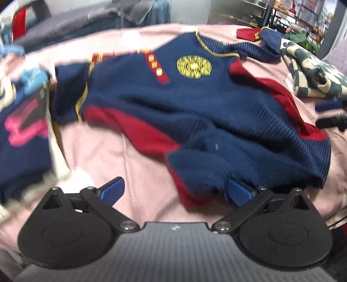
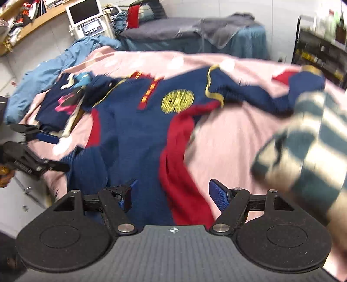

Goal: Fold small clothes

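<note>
Left wrist view: the left gripper (image 1: 175,192) has its jaws spread wide, nothing clamped; the lower hem of the navy sweater (image 1: 195,104) lies between the blue pads and drapes over the right-hand pad (image 1: 238,192), but no pad presses on it. The sweater lies front up on the pink sheet (image 1: 108,156), with red side panels, a red placket (image 1: 157,67) carrying three orange buttons, and a round yellow emblem (image 1: 193,66) on the chest; any lettering in the emblem is too blurred to read. To the left lies a dark garment with a pink graphic (image 1: 23,128), its print unreadable. To the right sits a checked green-and-cream garment (image 1: 312,73). Right wrist view: the right gripper (image 2: 173,192) also stands fully spread, empty, over the sweater's hem and red panel. The left gripper (image 2: 38,149) appears at the left edge beside the bed; small lettering on its black link is illegible. Farther back are a blue jacket (image 2: 49,69), a second bed with grey cover (image 2: 173,28), and a white monitor unit (image 2: 84,15)
</note>
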`<state>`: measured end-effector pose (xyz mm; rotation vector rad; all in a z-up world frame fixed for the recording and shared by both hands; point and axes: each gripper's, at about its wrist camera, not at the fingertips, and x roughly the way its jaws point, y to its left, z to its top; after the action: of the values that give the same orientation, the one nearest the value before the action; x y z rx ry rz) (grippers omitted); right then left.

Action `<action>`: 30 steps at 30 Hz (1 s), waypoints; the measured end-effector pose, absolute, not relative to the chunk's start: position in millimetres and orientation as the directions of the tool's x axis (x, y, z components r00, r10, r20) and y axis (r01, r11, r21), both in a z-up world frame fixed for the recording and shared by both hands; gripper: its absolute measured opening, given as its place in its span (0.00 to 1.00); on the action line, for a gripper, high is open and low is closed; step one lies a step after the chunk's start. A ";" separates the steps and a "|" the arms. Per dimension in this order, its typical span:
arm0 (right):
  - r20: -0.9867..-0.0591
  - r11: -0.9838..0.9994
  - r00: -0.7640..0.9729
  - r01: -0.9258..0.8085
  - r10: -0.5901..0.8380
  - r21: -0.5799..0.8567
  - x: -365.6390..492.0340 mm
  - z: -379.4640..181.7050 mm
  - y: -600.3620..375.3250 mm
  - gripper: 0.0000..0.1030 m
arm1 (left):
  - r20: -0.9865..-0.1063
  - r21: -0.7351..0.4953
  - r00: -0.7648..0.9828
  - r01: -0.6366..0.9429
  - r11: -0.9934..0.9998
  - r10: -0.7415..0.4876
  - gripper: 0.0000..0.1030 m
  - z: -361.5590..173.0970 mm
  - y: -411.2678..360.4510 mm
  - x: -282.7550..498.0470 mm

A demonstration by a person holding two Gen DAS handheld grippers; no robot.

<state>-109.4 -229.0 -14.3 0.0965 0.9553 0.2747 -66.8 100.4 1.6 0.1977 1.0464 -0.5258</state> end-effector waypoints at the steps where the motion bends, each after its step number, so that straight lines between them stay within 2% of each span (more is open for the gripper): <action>1: -0.802 0.964 0.535 -0.179 0.265 0.198 -114.6 -19.0 -231.2 1.00 | -0.862 -0.111 0.386 0.486 0.867 -0.328 1.00 -3.1 104.2 -67.7; 5: -0.803 0.961 0.528 -0.140 0.276 0.238 -129.5 -28.6 -242.3 1.00 | -0.820 -0.209 0.407 0.443 0.872 -0.403 1.00 -10.8 116.2 -65.7; 13: -0.795 0.952 0.531 -0.081 0.293 0.297 -139.3 -32.2 -252.3 1.00 | -0.705 -0.558 0.312 0.311 0.769 -0.637 0.99 -24.4 148.0 -24.5; 15: -0.794 0.951 0.533 -0.078 0.293 0.299 -139.1 -33.5 -251.1 1.00 | -0.674 -0.623 0.294 0.266 0.736 -0.677 0.95 -35.0 154.2 -17.0; 16: -0.795 0.951 0.531 -0.077 0.293 0.300 -139.3 -34.2 -252.2 1.00 | -0.671 -0.639 0.284 0.248 0.728 -0.685 0.92 -41.1 154.1 -13.6; 17: -0.797 0.950 0.527 -0.074 0.296 0.304 -138.8 -35.6 -253.1 1.00 | -0.669 -0.653 0.272 0.231 0.722 -0.692 0.79 -47.4 152.1 -11.6; 18: -0.797 0.948 0.524 -0.070 0.299 0.310 -137.6 -37.2 -253.6 1.00 | -0.668 -0.668 0.254 0.209 0.714 -0.699 0.55 -54.6 149.8 -8.8; 20: -0.797 0.947 0.523 -0.064 0.301 0.315 -136.4 -38.3 -253.8 1.00 | -0.655 -0.694 0.226 0.195 0.693 -0.721 0.28 -62.5 139.7 -8.5; 21: -0.798 0.947 0.523 -0.064 0.300 0.314 -136.0 -38.2 -253.5 1.00 | -0.661 -0.682 0.236 0.207 0.701 -0.712 0.21 -62.2 134.6 -10.3; 24: -0.797 0.947 0.524 -0.060 0.300 0.316 -136.6 -38.0 -253.8 1.00 | -0.705 -0.589 0.298 0.260 0.765 -0.644 0.09 -50.3 123.7 -19.1; 30: -0.792 0.940 0.524 -0.048 0.312 0.338 -142.5 -37.3 -259.1 1.00 | -0.695 -0.488 0.405 0.342 0.803 -0.594 0.07 17.7 158.0 -52.0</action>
<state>-142.5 -259.1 -37.3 0.2906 0.9993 0.2186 -52.0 158.0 17.7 -0.2872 0.9911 -0.6008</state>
